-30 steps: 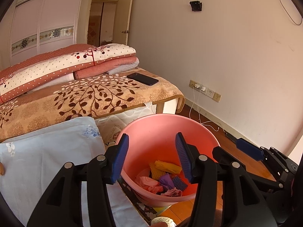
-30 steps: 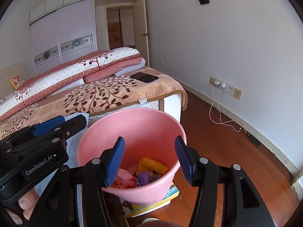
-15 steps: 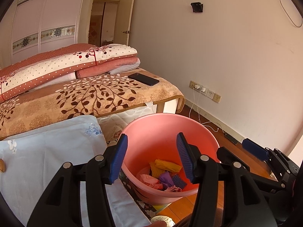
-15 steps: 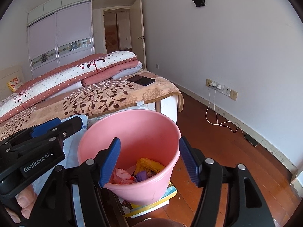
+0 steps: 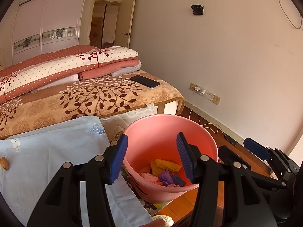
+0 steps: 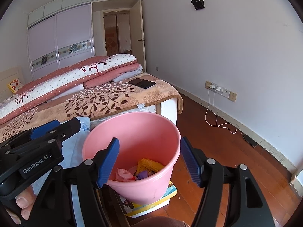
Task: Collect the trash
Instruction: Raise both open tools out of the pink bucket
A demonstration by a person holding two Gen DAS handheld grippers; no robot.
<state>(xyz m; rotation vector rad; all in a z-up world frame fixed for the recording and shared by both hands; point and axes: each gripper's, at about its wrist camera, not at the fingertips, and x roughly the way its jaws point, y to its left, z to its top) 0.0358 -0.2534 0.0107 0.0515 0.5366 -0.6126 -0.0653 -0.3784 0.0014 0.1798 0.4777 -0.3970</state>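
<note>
A pink bucket (image 5: 161, 138) (image 6: 144, 132) stands beside the bed and holds crumpled trash (image 5: 166, 165) (image 6: 149, 165) in yellow, pink and purple. My left gripper (image 5: 151, 139) hangs over the bucket's near rim, open, with nothing between its blue pads. My right gripper (image 6: 149, 141) is also above the bucket, open and empty. Each gripper shows in the other's view: the left one (image 6: 37, 143) at the left, the right one (image 5: 265, 157) at the right. A small brown almond-like piece (image 5: 4, 163) lies on the pale blue cloth (image 5: 47, 147).
The bucket rests on a flat printed box (image 6: 151, 206) on the wooden floor. A bed with folded quilts and a dark phone (image 5: 144, 81) lies behind. White cables (image 6: 214, 113) hang from wall sockets to a device (image 6: 250, 141) on the floor.
The right gripper's jaws have spread wider. Both views have drawn back slightly from the bucket. The left gripper's jaws look the same.
</note>
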